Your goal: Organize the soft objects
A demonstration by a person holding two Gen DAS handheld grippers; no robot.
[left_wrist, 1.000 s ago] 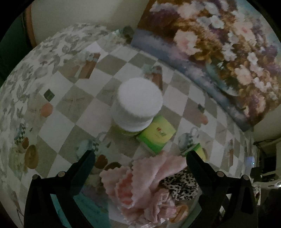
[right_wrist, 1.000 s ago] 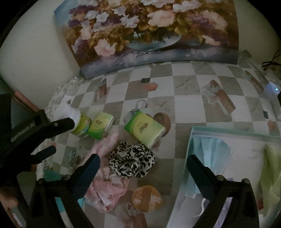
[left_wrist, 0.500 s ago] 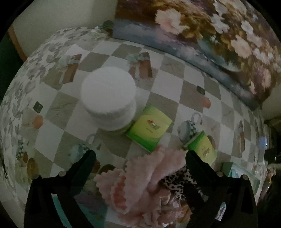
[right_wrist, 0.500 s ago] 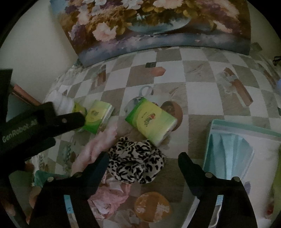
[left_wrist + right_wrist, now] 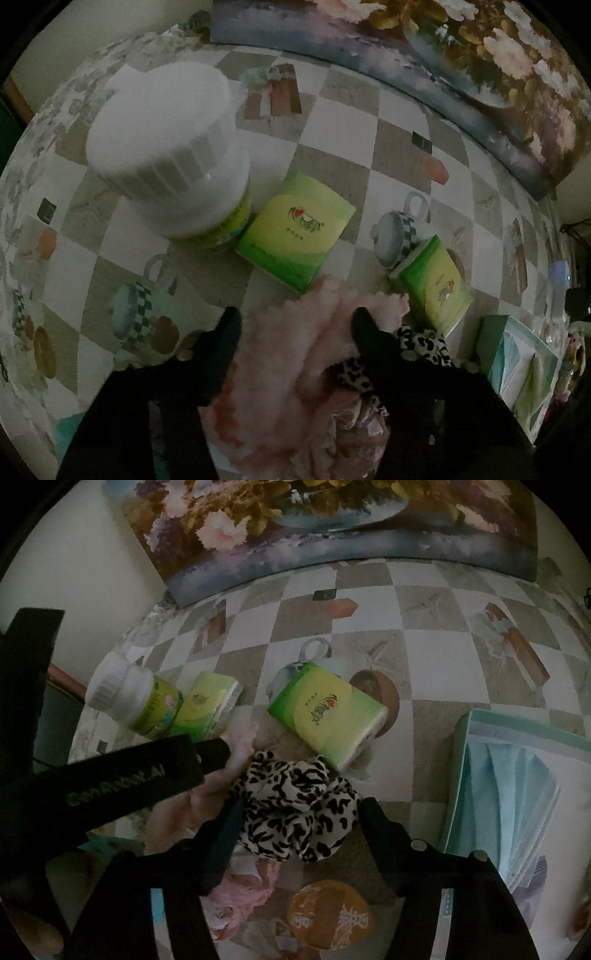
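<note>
A fluffy pink cloth [image 5: 291, 354] lies heaped on the checkered tablecloth, and my left gripper [image 5: 295, 325] straddles it with its jaws closing in on both sides. A leopard-print scrunchie [image 5: 295, 805] lies just right of the cloth, and my right gripper [image 5: 299, 819] stands open around it. The scrunchie also shows in the left wrist view [image 5: 424, 343]. The left gripper's body [image 5: 110, 775] crosses the right wrist view at the left. Part of the pink cloth [image 5: 236, 890] shows below the scrunchie.
A white-capped jar [image 5: 173, 147] and two green tissue packs [image 5: 295, 236] [image 5: 436, 280] lie behind the cloth. A teal box [image 5: 517, 786] holding blue and green fabric stands at the right. A floral painting [image 5: 332, 528] leans at the back.
Both grippers have moved down and forward. The left jaws have narrowed around the pink cloth; the right jaws have narrowed around the scrunchie.
</note>
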